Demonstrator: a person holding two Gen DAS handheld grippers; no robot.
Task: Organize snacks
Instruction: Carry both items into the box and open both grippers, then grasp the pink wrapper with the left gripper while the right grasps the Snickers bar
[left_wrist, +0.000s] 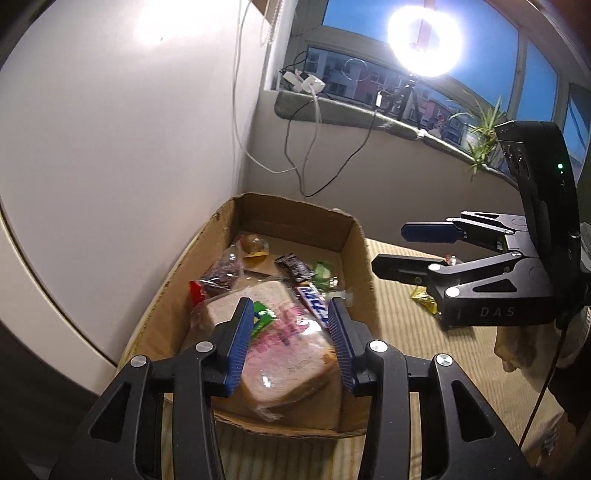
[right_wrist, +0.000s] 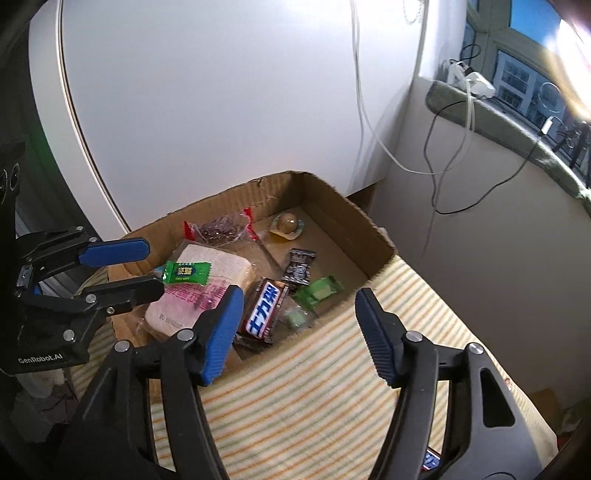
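Observation:
A cardboard box (left_wrist: 360, 236) (right_wrist: 373, 225) on a striped mat holds several snacks. Among them are a bagged bread slice (left_wrist: 291, 354) (right_wrist: 218, 264), a blue chocolate bar (left_wrist: 314, 297) (right_wrist: 264, 312), a dark wrapper (right_wrist: 300, 267) and green sweets (right_wrist: 319, 290). A green wrapped candy (left_wrist: 263, 318) (right_wrist: 186, 272) lies on the bread, just off the tips of my left gripper (left_wrist: 290, 314) (right_wrist: 147, 267). That gripper stands open above the bread and presses on nothing. My right gripper (right_wrist: 300, 299) (left_wrist: 391, 247) hangs open and empty over the box's near right edge.
On the mat (right_wrist: 314, 387) lie a yellow candy (left_wrist: 424, 299) and, at the lower right, part of another blue bar (right_wrist: 430, 461). A white rounded panel (right_wrist: 221, 110) stands behind the box. Cables (left_wrist: 303, 147) hang from the window sill (left_wrist: 332, 107), which bears a ring light (left_wrist: 424, 37) and a plant (left_wrist: 484, 133).

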